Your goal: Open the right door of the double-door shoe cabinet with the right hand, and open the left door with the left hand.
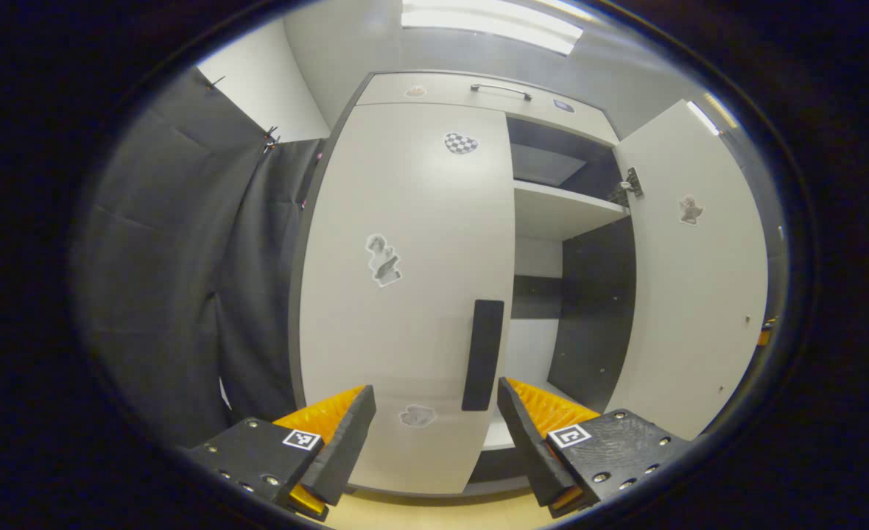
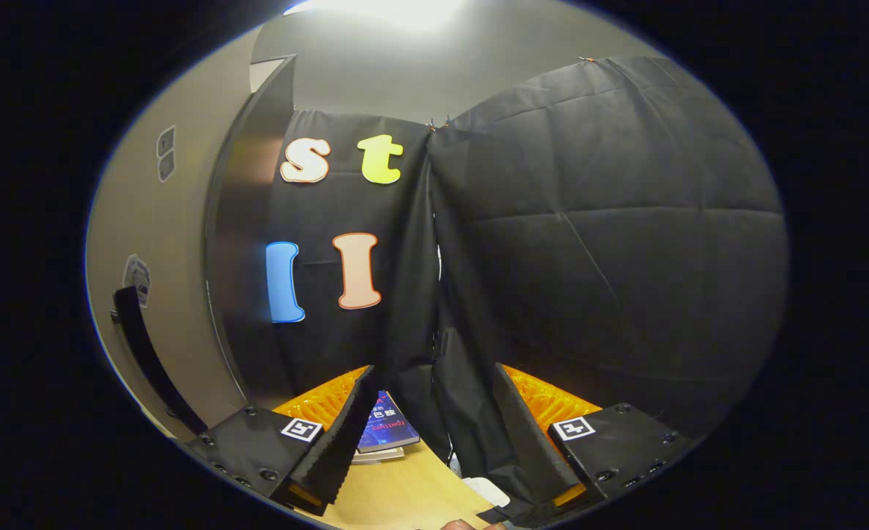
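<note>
Facing shoe cabinet [image 1: 479, 96]: right door [image 1: 688, 294] swung open | left door [image 1: 405, 294] closed | left gripper [image 1: 434, 412] agape before its handle [image 1: 483, 355] | right gripper [image 2: 431, 412] agape, empty

In the left gripper view, the shoe cabinet [image 1: 434, 294] is faced head-on. Its left door [image 1: 405, 294] is shut, with a handle [image 1: 482, 355] near its right edge. The right door [image 1: 688, 294] is swung wide to the right, and a shelf [image 1: 563, 210] is exposed inside. A drawer [image 1: 479, 92] is set above both doors. In the right gripper view, a book [image 2: 386, 430] is laid on the floor [image 2: 405, 493] against the wall.
</note>
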Demonstrator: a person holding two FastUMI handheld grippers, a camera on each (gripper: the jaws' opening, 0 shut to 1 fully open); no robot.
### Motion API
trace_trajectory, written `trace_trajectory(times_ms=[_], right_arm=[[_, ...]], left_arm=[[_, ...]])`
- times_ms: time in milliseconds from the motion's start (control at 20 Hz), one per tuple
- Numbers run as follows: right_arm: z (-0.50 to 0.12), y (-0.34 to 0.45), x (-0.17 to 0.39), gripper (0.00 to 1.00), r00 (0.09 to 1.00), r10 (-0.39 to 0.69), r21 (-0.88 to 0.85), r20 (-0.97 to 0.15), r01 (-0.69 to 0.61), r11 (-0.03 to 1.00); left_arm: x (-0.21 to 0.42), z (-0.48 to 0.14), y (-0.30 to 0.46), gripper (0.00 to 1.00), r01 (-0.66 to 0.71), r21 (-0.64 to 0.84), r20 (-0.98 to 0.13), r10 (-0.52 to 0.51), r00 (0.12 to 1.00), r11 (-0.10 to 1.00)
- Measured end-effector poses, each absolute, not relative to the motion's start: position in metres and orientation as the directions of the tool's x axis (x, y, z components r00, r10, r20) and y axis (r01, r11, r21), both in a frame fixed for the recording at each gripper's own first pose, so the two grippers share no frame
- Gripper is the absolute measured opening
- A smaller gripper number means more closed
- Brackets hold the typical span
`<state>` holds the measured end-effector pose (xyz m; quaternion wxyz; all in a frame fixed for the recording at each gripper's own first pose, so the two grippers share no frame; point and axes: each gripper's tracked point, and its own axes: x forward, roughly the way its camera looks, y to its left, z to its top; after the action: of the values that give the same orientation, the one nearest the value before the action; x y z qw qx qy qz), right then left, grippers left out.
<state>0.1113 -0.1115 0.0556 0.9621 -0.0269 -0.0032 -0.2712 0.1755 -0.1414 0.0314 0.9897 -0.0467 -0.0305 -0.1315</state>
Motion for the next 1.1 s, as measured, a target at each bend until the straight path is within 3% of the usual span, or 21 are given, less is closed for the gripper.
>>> trace_trajectory(times_ms=[550,750,900,950,1100], right_arm=[[0.025,-0.163,0.124,0.94,0.839,-0.544,-0.013,-0.014,0.544,0.839],[0.017,-0.166,0.138,0.98,0.843,-0.537,-0.028,-0.042,0.536,0.844],[0.017,-0.166,0.147,0.98,0.849,-0.527,-0.041,-0.034,0.526,0.85],[0.017,-0.167,0.149,0.98,0.85,-0.526,-0.04,-0.031,0.524,0.851],[0.026,-0.171,0.155,0.95,0.859,-0.512,-0.01,-0.015,0.512,0.859]], left_arm=[[0.24,0.046,-0.189,0.95,0.239,-0.059,0.076,-0.234,0.969,0.969],[0.255,0.047,-0.205,0.96,0.235,-0.003,0.054,-0.234,0.971,0.972],[0.26,0.051,-0.215,0.65,0.245,0.037,0.051,-0.247,0.968,0.969],[0.259,0.052,-0.212,0.6,0.222,0.04,0.058,-0.224,0.973,0.974],[0.259,0.055,-0.204,0.31,0.204,-0.017,0.07,-0.203,0.977,0.979]])
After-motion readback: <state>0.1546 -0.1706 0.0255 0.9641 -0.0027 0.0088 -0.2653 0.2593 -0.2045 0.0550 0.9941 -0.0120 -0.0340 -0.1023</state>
